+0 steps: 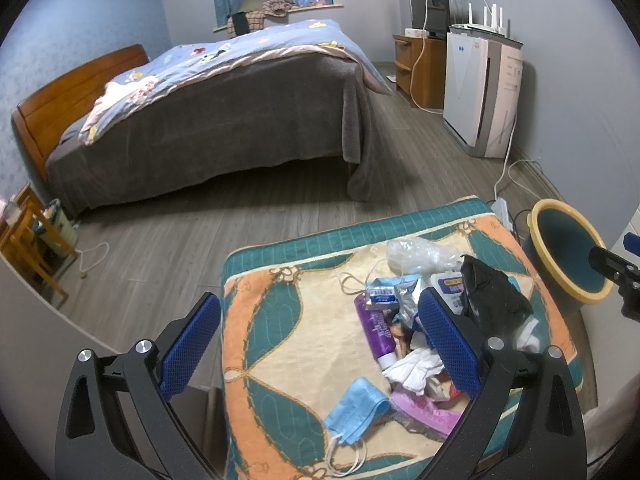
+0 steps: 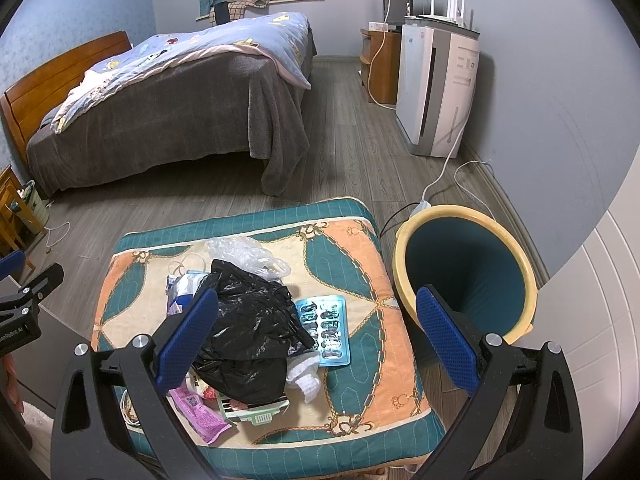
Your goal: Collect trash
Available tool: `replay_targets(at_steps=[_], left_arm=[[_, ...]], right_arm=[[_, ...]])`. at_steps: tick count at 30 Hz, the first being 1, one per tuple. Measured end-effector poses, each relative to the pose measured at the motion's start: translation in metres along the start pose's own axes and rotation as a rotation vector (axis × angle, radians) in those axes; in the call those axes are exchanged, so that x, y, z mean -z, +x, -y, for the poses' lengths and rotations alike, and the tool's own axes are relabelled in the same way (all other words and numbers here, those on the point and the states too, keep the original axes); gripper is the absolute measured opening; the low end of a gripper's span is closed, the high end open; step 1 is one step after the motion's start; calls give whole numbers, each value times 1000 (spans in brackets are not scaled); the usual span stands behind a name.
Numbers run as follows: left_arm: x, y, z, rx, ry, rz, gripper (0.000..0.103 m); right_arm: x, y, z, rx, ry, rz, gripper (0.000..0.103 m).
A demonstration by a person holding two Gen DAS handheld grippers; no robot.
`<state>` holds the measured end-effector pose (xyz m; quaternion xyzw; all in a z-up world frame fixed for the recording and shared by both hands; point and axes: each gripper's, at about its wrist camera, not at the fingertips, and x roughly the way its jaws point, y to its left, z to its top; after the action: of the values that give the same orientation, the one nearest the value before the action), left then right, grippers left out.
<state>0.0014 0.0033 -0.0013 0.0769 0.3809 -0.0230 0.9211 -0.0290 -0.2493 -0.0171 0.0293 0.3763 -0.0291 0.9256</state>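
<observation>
A pile of trash lies on a patterned cushion: a black plastic bag, a clear bag, a blue face mask, a purple tube, white tissue, a pink wrapper and a blister pack. A teal bin with a yellow rim stands right of the cushion. My left gripper is open above the cushion. My right gripper is open above the black bag and blister pack.
A bed with a grey cover fills the far left. A white air purifier and wooden TV stand line the right wall. Cables and a power strip lie on the floor behind the bin. A wooden chair stands at left.
</observation>
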Motion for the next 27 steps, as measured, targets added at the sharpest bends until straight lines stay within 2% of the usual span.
replay_targets(at_steps=[15,17,19,21,24,27], left_arm=[[0,-2,-1,1,-14,17,98],[-1,-4,-3,32,-42,29,98],[-1,-2,-3,29,-52,31,98],[-1,3,0,30,-46,14,98],[2,14,6,34,-19,-31,98],[5,25,6,27,-6,-62,98]], right_arm=[[0,4,-2,27,-4,3,97],[0,6,-1,3,9,4,97],[-1,9,-2,39,18,1,97],[-2,16,-4,55,8,-27,97],[-2,29,-9,22,7,-89,97],[-6,35,-17,0,-11,-83,97]])
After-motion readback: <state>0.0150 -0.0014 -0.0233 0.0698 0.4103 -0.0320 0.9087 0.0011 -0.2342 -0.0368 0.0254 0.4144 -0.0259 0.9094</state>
